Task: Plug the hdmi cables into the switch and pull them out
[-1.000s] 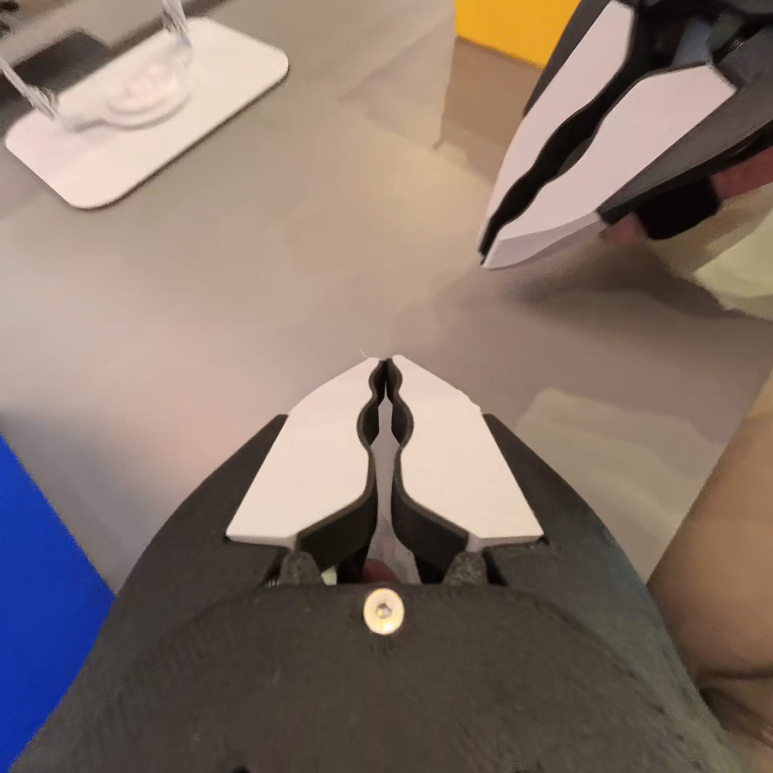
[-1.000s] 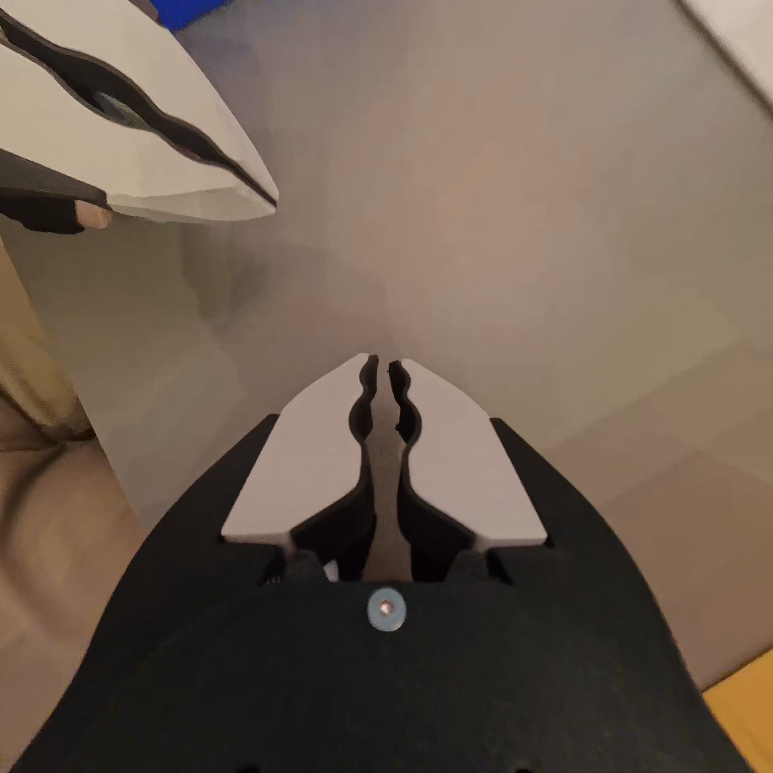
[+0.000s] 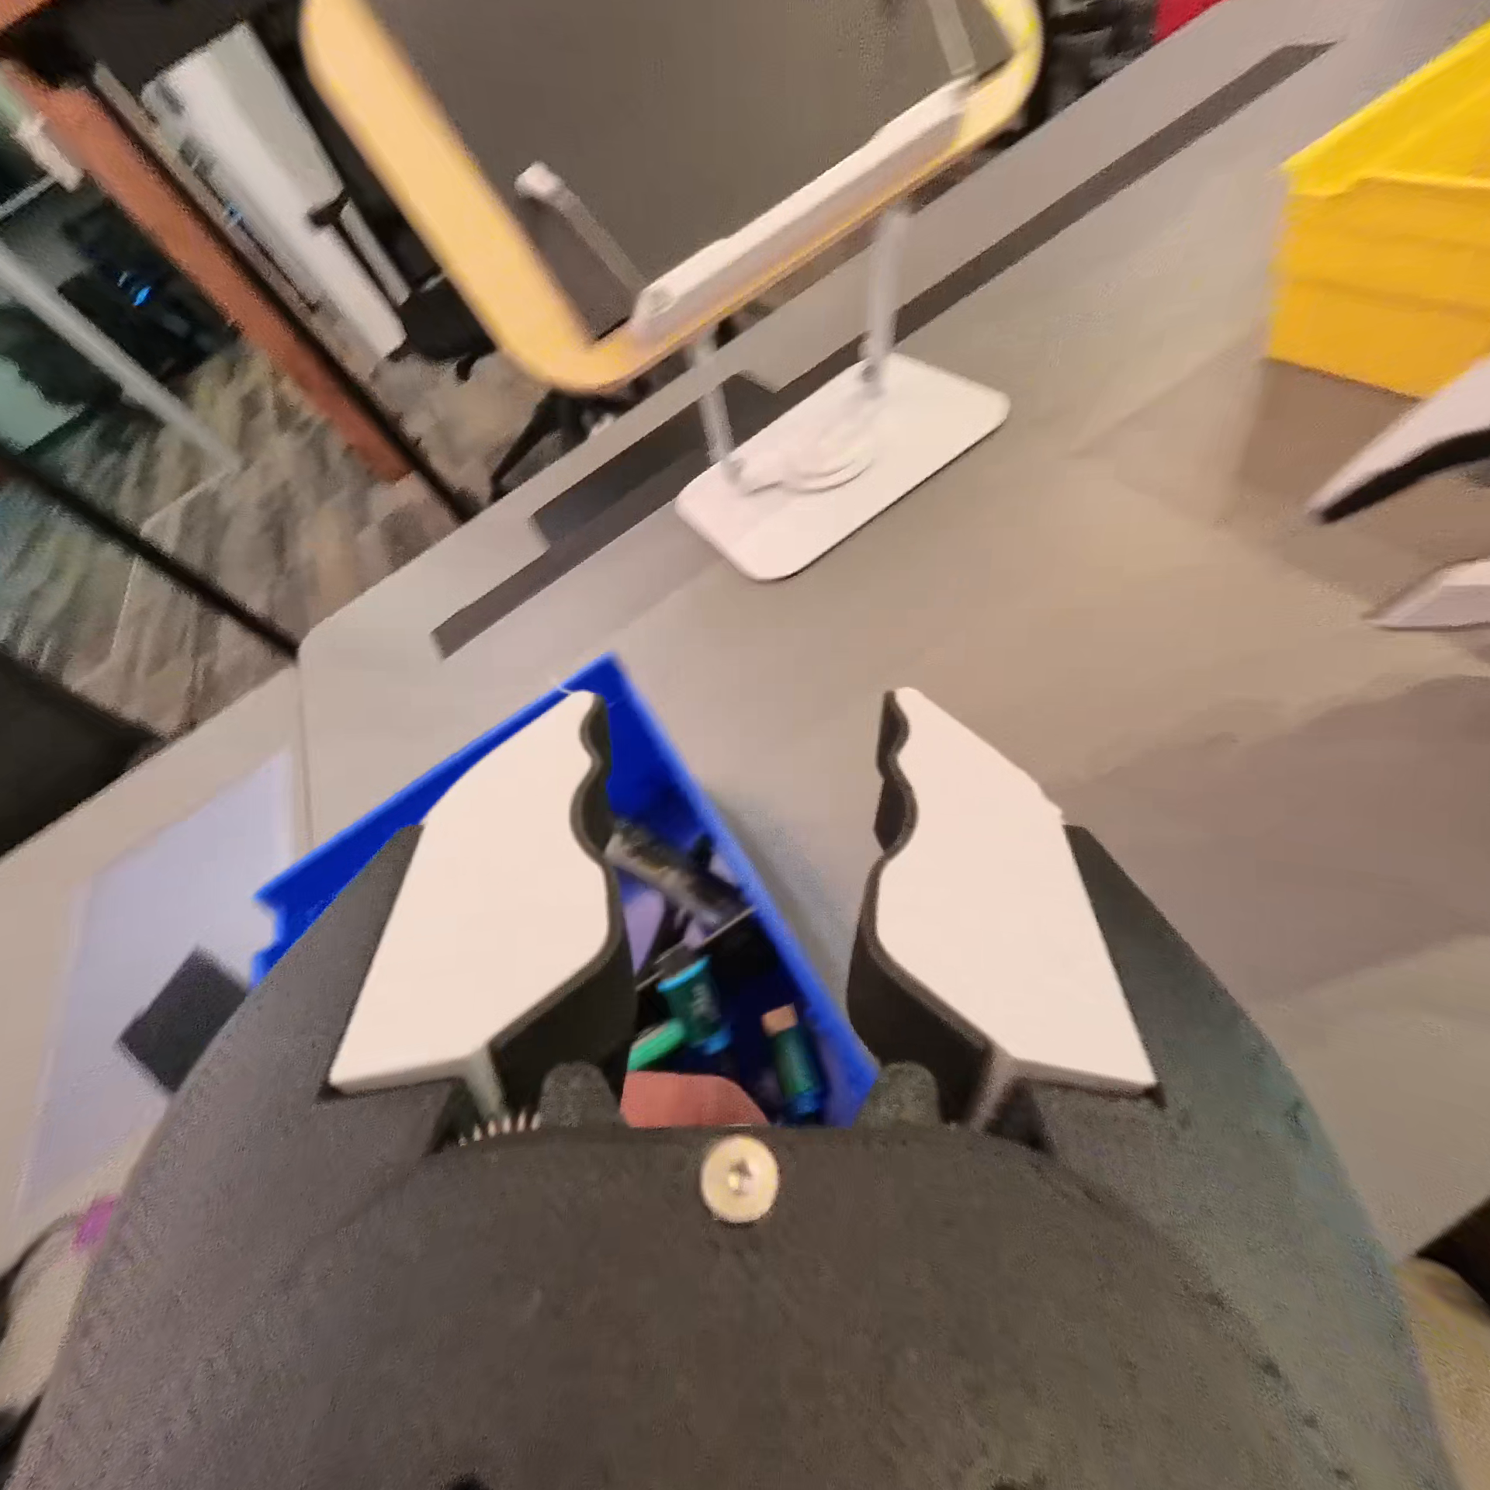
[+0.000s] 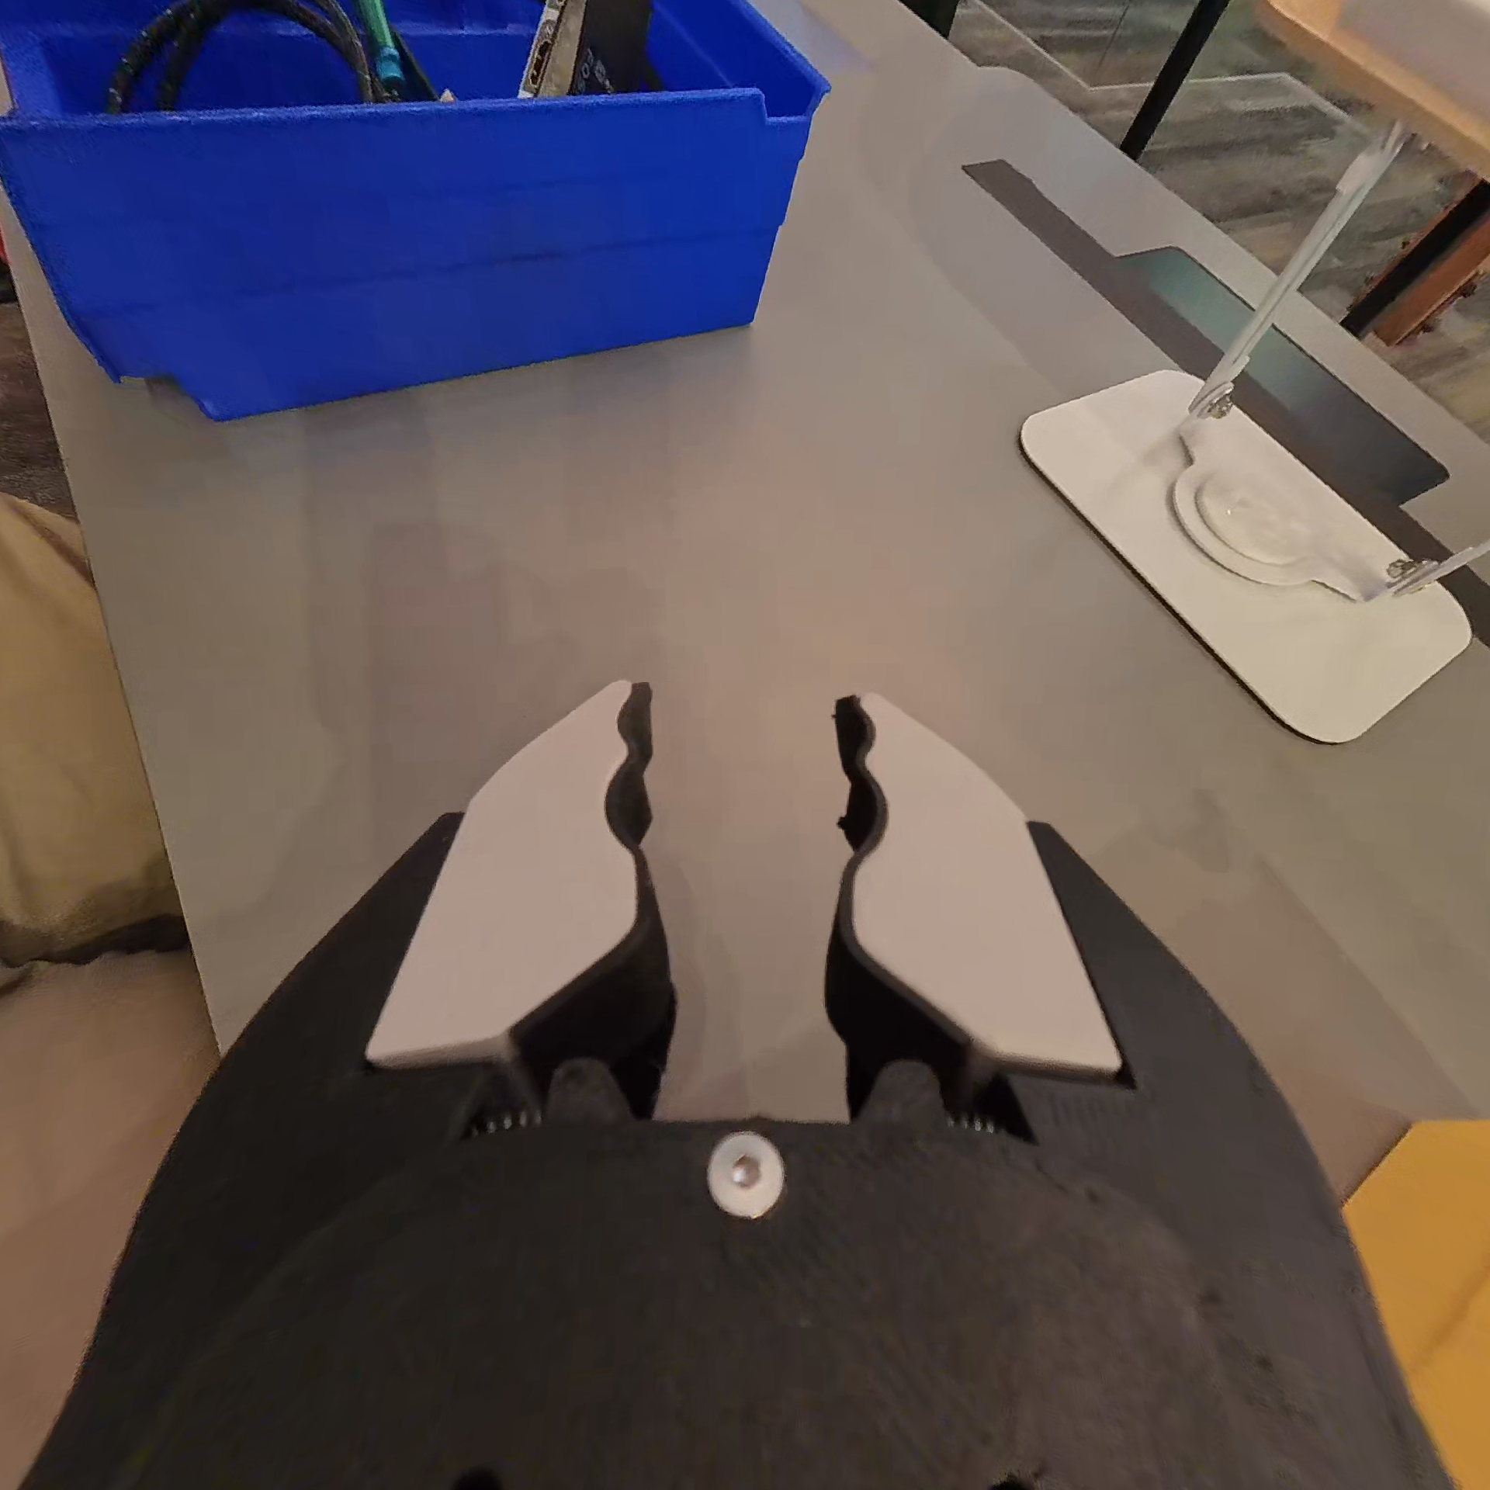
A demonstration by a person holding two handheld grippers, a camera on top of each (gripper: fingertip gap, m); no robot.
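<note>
A blue bin (image 4: 403,242) stands at the table's far left in the right wrist view. It holds a black braided cable (image 4: 242,40) with a teal plug (image 4: 385,48) and a black box-shaped piece (image 4: 613,48). My left gripper (image 3: 742,697) is open and empty, hovering over the blue bin (image 3: 645,774); teal-ended plugs (image 3: 693,1000) lie inside, below its fingers. My right gripper (image 4: 742,697) is open and empty above bare table, well short of the bin. It shows blurred at the right edge of the left wrist view (image 3: 1411,459).
A white stand base with clear struts (image 4: 1242,548) sits at the right of the grey table (image 4: 806,484); it also shows in the left wrist view (image 3: 846,476). A yellow bin (image 3: 1387,266) stands far right. A black strip (image 4: 1129,274) runs along the table's back.
Both grippers have gone from shut to open. They have moved apart, the left one over to the blue bin, and both views now look out across the table.
</note>
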